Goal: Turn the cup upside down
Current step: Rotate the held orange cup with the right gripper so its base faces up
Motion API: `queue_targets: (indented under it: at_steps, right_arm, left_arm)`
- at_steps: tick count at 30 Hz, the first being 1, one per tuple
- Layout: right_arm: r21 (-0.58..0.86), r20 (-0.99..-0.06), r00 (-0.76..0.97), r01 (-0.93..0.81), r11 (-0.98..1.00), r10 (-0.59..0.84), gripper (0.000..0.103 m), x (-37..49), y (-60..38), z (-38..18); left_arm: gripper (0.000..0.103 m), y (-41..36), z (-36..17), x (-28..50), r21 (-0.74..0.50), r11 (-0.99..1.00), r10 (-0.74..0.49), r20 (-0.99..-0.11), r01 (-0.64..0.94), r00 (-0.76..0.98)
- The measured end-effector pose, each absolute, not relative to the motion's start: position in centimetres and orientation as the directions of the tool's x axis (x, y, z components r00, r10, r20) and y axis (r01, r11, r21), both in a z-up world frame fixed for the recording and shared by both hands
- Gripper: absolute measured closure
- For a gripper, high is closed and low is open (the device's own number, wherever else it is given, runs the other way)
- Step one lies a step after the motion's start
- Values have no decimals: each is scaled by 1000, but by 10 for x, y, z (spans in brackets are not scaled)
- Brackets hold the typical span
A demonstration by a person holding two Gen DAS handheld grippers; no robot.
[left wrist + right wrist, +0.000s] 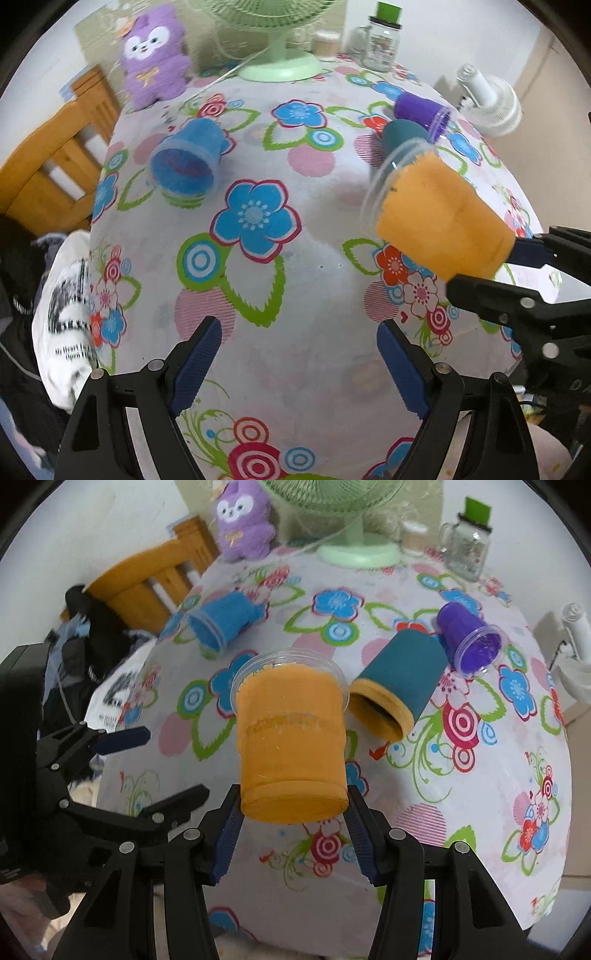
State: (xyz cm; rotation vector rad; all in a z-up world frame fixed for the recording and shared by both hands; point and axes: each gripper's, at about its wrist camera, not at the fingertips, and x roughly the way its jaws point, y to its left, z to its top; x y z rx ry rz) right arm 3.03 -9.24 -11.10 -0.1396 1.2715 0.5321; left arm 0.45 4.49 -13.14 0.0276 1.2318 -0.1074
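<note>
My right gripper (293,812) is shut on an orange cup (291,738) at its base and holds it above the table, its clear rim pointing away from me. The same orange cup (443,221) shows at the right of the left wrist view, tilted, rim toward the table's middle. My left gripper (299,362) is open and empty over the near part of the floral tablecloth (295,295). A blue cup (188,162), a teal cup (399,679) and a purple cup (469,638) lie on their sides on the table.
A purple plush toy (155,55), a green fan base (280,66) and a glass jar with a green lid (382,40) stand at the far edge. A wooden chair (48,158) is at the left, a white fan (487,103) at the right.
</note>
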Motion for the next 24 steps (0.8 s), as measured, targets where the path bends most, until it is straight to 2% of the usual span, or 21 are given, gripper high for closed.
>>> queue_targets:
  at_steps: [3, 19, 23, 24]
  right_arm:
    - [223, -954, 72, -484, 846, 292, 46, 35, -92, -118]
    - [135, -991, -66, -585, 800, 119, 46, 46, -76, -134]
    - [141, -990, -87, -569, 810, 111, 44, 53, -67, -138]
    - [139, -990, -84, -565, 813, 111, 39, 56, -65, -138]
  left_arm:
    - [15, 43, -134, 0, -17, 998, -35, -946, 59, 322]
    - [15, 41, -150, -9, -44, 999, -36, -951, -20, 306]
    - [15, 47, -152, -7, -41, 999, -29, -953, -33, 303]
    - [15, 49, -152, -6, -43, 998, -29, -953, -39, 302]
